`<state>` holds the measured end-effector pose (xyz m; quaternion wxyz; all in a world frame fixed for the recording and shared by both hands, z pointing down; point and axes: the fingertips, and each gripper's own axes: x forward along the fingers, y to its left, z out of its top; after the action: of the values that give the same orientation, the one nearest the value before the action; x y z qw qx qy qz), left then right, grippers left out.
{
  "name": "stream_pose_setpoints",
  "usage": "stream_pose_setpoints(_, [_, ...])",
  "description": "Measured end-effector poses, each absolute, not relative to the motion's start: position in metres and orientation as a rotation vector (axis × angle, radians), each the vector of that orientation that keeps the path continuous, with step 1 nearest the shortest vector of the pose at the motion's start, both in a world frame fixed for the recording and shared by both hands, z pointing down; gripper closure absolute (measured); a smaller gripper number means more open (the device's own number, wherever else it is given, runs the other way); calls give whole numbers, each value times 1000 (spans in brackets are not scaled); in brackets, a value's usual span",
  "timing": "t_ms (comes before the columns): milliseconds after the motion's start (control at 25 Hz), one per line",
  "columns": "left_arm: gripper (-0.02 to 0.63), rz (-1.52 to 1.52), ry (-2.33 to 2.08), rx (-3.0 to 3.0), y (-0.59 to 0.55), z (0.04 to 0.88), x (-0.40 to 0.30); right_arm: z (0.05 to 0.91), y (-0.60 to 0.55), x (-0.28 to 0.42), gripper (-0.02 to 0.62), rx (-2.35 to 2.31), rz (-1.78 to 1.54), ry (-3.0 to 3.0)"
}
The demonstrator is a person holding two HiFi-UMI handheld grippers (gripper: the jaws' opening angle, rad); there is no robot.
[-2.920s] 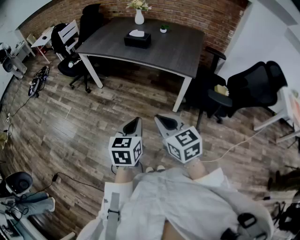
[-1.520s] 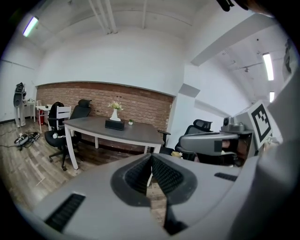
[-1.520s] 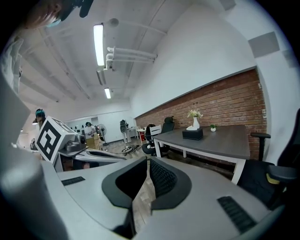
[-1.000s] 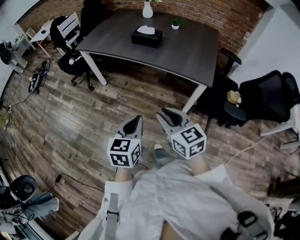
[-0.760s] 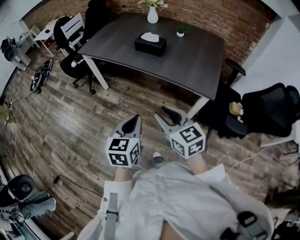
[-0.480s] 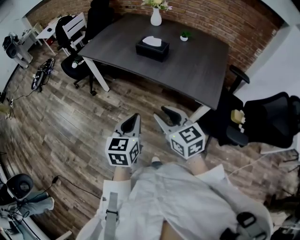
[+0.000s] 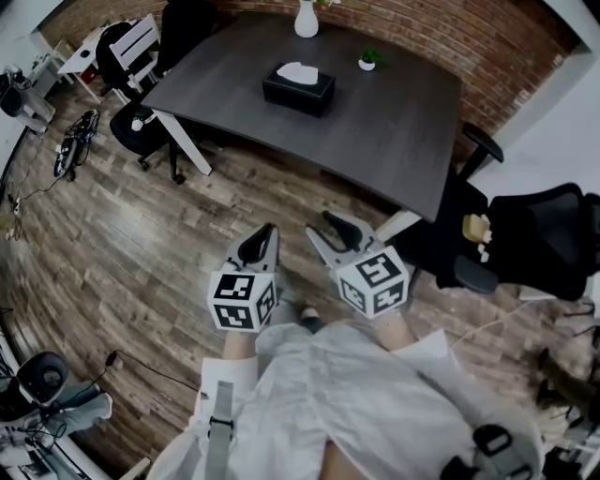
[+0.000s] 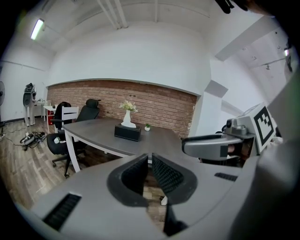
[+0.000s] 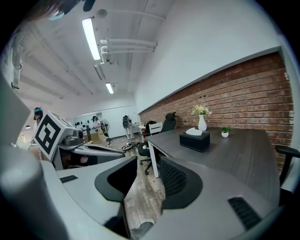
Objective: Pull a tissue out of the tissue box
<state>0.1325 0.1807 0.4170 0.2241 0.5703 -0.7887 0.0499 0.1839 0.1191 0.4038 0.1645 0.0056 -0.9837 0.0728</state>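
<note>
The black tissue box (image 7: 298, 89) sits in the upper middle of the head view, on the dark grey table (image 7: 384, 122), with a white tissue (image 7: 298, 71) standing up in a crumpled tuft from its top slot. A white vase (image 7: 307, 19) and a small potted plant (image 7: 371, 59) stand behind it, near the brick wall. Both tools are held low in the centre of the frame, over the wood floor and well apart from the box. The left gripper (image 7: 263, 238) has its jaws pressed together on nothing. The right gripper (image 7: 319, 225) has its jaws opening, already spread wide, with only floor and table showing between them. The tissue will likely handle as very light, soft and limp, and it could tear if pinched at a thin edge or jerked sideways. The best hold looks to be the thick middle of the tuft just above the slot, drawn straight upward. The box itself seems light, so it may lift or slide with the pull unless the other tool steadies a corner. No brand, label or lettering can be read on the box at this range. The only print in view is the black-and-white square markers on the grippers' cubes, which carry no words.
</note>
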Motion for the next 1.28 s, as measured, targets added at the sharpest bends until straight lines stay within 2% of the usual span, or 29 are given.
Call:
stream_pose_setpoints(80, [593,145,-2162,1582,173,420,121,407,110,174,462,51,216,-2793])
stream_pose_setpoints(200, [538,157,-2132,1616,159,421,99,408,97,152,460,86,220,-2789])
stream_pose_setpoints(840, [508,179,-2085,1766,89,396,-82,390,38,-12,459,244,207,-2806])
stream_pose_setpoints(1280, [509,108,-1945,1845,76,412,-137,384,21,-67,459,343,223,-2840])
